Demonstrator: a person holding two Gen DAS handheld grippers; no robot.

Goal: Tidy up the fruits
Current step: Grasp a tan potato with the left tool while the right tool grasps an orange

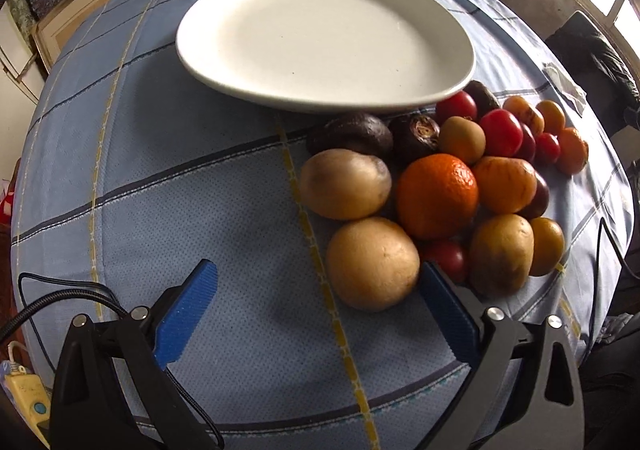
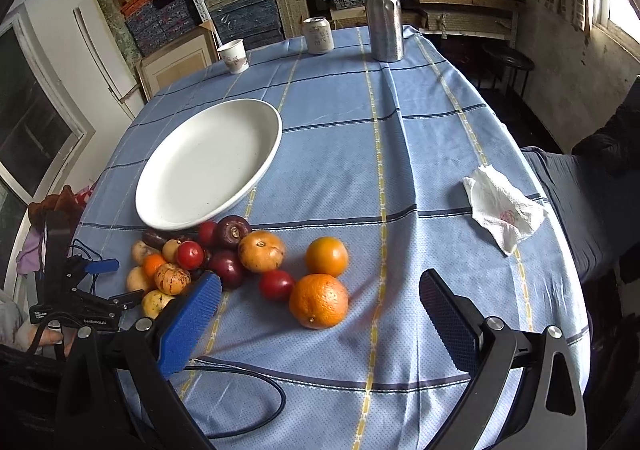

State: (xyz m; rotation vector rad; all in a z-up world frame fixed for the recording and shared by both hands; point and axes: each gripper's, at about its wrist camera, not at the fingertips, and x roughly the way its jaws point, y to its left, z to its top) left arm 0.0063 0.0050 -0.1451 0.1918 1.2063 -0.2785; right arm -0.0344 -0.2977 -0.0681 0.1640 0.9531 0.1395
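A pile of fruit and vegetables lies on the blue checked tablecloth beside an empty white oval plate. In the left wrist view a tan potato sits just ahead of my left gripper, which is open with nothing between its blue pads. A mandarin, a second potato and red tomatoes lie beyond. In the right wrist view my right gripper is open, and a large orange lies on the cloth between its fingertips, untouched. The plate lies behind the pile. My left gripper shows at the left edge.
At the table's far edge stand a paper cup, a can and a metal bottle. A crumpled white napkin lies at the right. A black cable trails over the near cloth. Shelves of boxes fill the back wall.
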